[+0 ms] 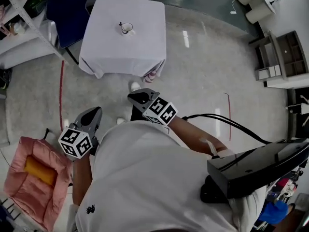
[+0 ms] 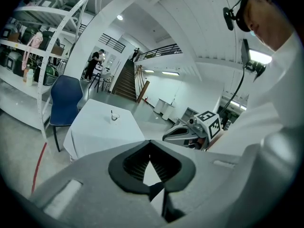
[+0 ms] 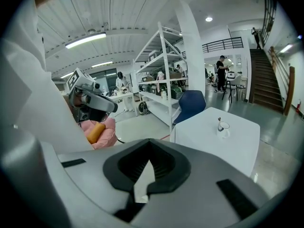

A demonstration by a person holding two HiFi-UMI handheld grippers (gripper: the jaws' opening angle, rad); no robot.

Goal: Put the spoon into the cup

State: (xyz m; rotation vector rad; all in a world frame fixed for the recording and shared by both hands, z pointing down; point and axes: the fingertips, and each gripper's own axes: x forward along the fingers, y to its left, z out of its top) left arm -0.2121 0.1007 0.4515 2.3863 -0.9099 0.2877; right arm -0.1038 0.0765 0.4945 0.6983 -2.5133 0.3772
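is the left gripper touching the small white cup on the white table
Apart. The head view shows the left gripper close to the person's body, with grey floor between it and the white-clothed table where the small white cup stands.

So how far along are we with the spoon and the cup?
Done, it seems: the spoon stands handle-up in the cup on the white table. In hand: nothing. The left gripper and right gripper are both shut and empty, well back from the table. Left: probably only a closer check, since the cup is small in every view.
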